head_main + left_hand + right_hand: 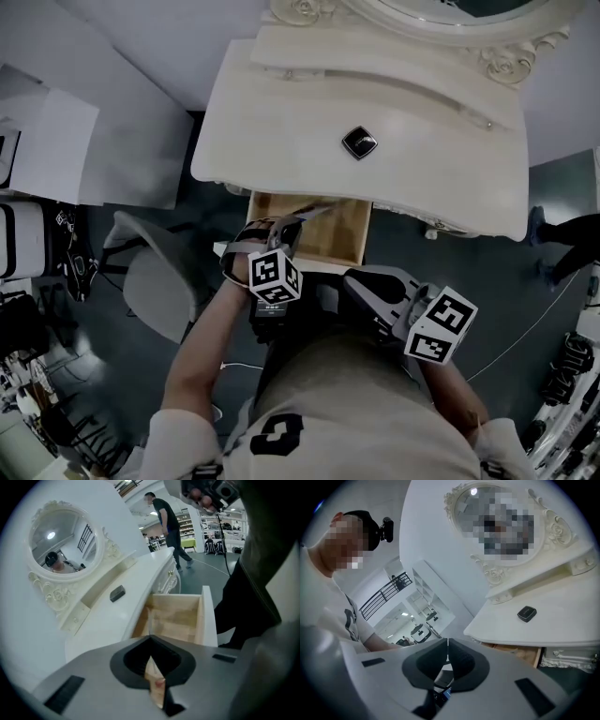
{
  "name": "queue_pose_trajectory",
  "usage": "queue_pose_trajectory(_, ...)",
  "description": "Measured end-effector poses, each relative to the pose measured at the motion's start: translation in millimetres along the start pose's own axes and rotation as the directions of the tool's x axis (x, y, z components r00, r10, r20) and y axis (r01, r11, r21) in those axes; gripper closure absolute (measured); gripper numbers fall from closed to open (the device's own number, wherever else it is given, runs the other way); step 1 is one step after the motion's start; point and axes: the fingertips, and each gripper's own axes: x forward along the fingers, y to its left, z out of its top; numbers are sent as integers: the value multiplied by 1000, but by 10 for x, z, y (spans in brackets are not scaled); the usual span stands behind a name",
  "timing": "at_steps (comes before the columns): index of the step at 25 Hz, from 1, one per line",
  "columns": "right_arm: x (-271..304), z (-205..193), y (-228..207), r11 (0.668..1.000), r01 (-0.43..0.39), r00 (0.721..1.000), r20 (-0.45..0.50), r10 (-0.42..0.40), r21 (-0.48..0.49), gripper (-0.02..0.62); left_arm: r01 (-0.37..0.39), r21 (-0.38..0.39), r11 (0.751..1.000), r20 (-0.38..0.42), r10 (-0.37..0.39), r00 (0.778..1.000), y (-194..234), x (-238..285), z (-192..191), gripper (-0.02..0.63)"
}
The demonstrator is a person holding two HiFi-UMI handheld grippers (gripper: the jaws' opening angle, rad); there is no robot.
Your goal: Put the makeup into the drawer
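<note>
The makeup is a small black compact (359,142) lying on the white vanity top (281,122), far side of centre; it also shows in the left gripper view as the compact (117,593) and in the right gripper view as the compact (527,613). Below the table's front edge a wooden drawer (328,239) stands pulled out, its inside bare wood (173,618). My left gripper (296,221) is shut, nothing held, over the drawer's left part; its jaws (150,641) touch. My right gripper (354,279) hangs shut and empty in front of the drawer, well short of the compact.
An oval mirror (61,536) in a carved frame rises behind the vanity top. A grey chair (155,281) stands left of me beside the drawer. White boards (56,141) lie on the floor at left. A person (169,524) walks in the background.
</note>
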Motion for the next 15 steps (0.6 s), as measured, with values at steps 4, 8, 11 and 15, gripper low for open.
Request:
queue_pose_trajectory(4, -23, -12, -95, 1000, -4, 1000, -21, 4, 8, 566, 106, -75, 991, -66, -111, 992, -237, 265, -215, 552)
queue_pose_trajectory(8, -31, -27, -150, 1000, -2, 1000, -31, 2, 17, 566, 169, -136, 976, -122, -186, 975, -329, 464, -362, 552)
queue_pose_trajectory(11, -36, -18, -170, 1000, 1, 1000, -28, -1, 20, 566, 187, -166, 968, -153, -213, 965, -338, 574, -438, 552)
queue_pose_trajectory(15, -56, 0, -191, 1000, 11, 1000, -22, -11, 21, 566, 178, -197, 964, -189, -215, 958, -278, 715, -516, 552)
